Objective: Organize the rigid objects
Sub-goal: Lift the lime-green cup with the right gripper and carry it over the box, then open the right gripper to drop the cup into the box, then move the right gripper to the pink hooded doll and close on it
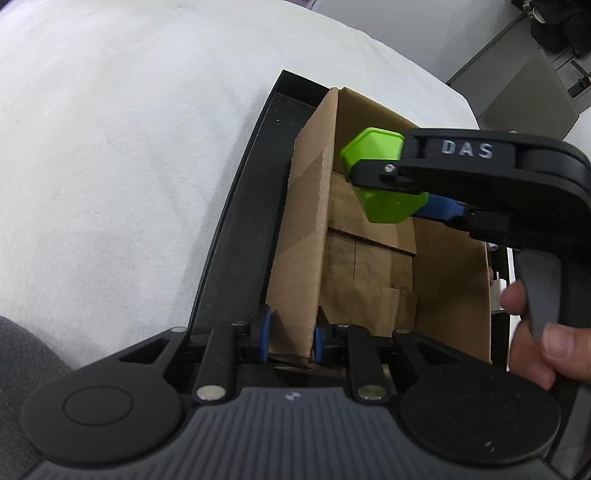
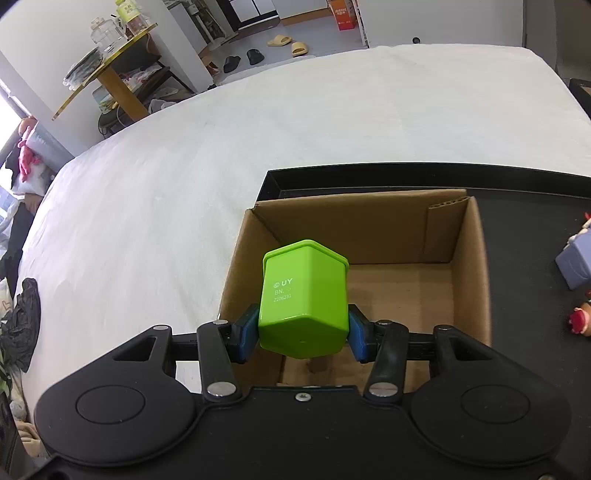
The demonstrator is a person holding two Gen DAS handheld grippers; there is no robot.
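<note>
Bright even daylight, soft shadows, fisheye-bent edges, sharp focus

slippers [image 2: 279, 40] | wooden shelf [image 2: 110, 79] | glass jars [image 2: 103, 31] | orange box [image 2: 341, 14]

Partly hidden or cut off: cardboard box [image 2: 469, 273] floor behind green container [image 2: 303, 301]; small toys [image 2: 576, 266] clipped at right wrist view's edge, kind unclear; hand [image 1: 535, 332] cropped at left wrist view's edge; container's print partly illegible.
</note>
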